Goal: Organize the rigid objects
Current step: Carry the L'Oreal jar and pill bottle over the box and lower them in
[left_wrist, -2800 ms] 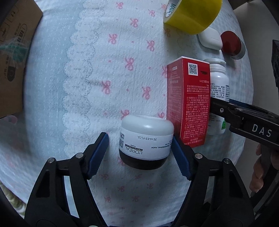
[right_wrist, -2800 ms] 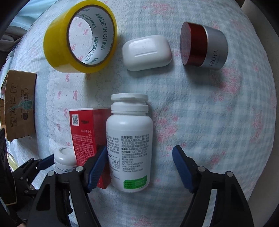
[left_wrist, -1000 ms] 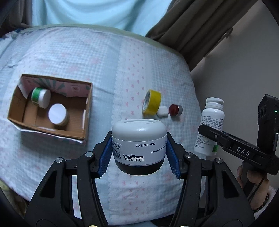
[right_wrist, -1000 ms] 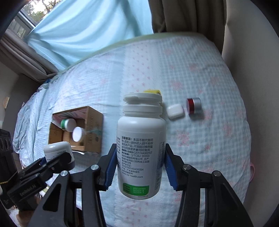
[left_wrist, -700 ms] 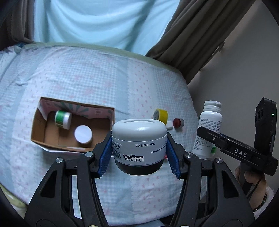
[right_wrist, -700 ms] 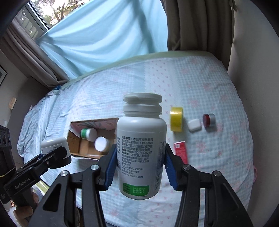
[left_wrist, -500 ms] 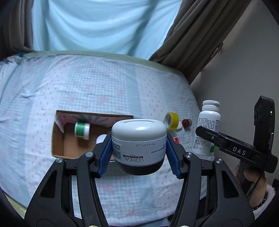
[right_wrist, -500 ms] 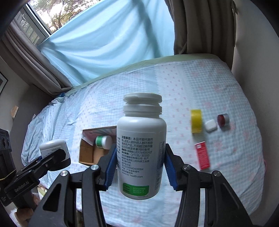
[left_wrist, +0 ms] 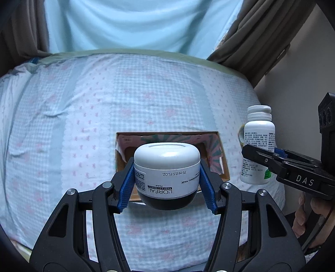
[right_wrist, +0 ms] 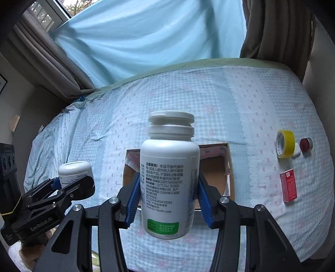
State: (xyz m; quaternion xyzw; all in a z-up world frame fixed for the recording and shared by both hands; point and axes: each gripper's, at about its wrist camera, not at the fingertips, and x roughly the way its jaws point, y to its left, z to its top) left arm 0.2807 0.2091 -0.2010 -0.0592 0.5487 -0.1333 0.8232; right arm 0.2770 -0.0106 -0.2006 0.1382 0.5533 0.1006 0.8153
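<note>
A white jar (left_wrist: 166,173) is clamped between the pads of the left hand-held gripper (left_wrist: 166,184), and a white bottle (right_wrist: 169,177) in the right hand-held gripper (right_wrist: 169,200); both are held above the bed (left_wrist: 62,125), with the cardboard box (right_wrist: 229,167) directly beyond.

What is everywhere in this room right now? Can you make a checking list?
Surface: bed with a blue checked sheet.
Job's things: white jar and pill bottle both held up in the air; cardboard box on the bed beyond them.
Clutter: yellow tape, white case, red-lidded jar and red box on the sheet.
Grippers: left gripper shut on the jar; right gripper shut on the bottle.
Cables: nothing seen.
Surroundings: blue curtain, window.
</note>
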